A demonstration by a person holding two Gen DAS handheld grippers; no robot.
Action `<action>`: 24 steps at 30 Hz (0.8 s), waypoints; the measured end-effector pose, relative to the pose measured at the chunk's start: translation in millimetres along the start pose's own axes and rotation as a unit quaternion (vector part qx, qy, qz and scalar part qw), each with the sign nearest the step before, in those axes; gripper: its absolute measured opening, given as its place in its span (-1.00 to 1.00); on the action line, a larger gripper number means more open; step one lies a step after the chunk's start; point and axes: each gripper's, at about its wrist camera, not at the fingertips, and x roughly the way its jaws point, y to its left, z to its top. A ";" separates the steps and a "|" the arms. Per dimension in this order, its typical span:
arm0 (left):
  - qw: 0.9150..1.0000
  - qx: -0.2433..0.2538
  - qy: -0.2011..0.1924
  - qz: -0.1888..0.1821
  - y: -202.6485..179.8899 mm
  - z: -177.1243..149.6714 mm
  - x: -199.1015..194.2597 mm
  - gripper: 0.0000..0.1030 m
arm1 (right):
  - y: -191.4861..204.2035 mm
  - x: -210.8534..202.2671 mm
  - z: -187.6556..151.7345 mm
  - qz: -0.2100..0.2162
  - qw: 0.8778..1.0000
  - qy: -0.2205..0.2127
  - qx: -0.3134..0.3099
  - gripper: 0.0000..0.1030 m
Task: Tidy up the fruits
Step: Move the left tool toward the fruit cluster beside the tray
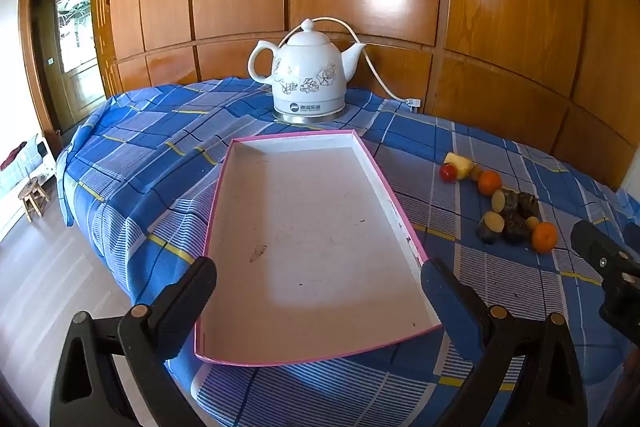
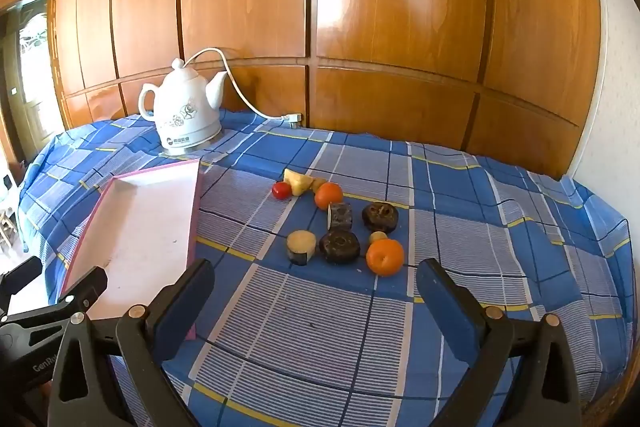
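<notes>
A shallow white tray with a pink rim (image 1: 312, 227) lies empty on the blue checked tablecloth (image 1: 168, 131). My left gripper (image 1: 320, 291) hovers open over the tray's near end, with nothing between its fingers. To the tray's right lies a cluster of fruit: two oranges (image 2: 385, 257) (image 2: 329, 195), a red cherry tomato (image 2: 281, 190), a yellow apple piece (image 2: 298, 182), a pale-topped piece (image 2: 301, 247) and dark round pieces (image 2: 339, 246). My right gripper (image 2: 316, 291) stands open just short of the near orange, touching nothing. In the right wrist view the tray (image 2: 152, 227) is at the left.
A white ceramic electric kettle (image 1: 308, 75) stands behind the tray, its cord running to a plug (image 2: 294, 118) by the wooden panelled wall (image 2: 392, 7). The table's left edge drops to the floor, where a small stool (image 1: 34, 197) stands. Open cloth lies right of the fruit.
</notes>
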 end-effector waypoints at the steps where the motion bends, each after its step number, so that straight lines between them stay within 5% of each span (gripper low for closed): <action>1: 1.000 0.000 0.000 0.000 0.0 -0.1 0.0 0.99 | 0.7 -0.1 -0.2 -0.001 1.000 -0.001 0.000 0.99; 24: 1.000 0.000 0.001 -0.003 -2.2 -0.2 0.2 0.99 | 1.4 -0.5 4.2 -0.004 1.000 -0.001 0.001 0.99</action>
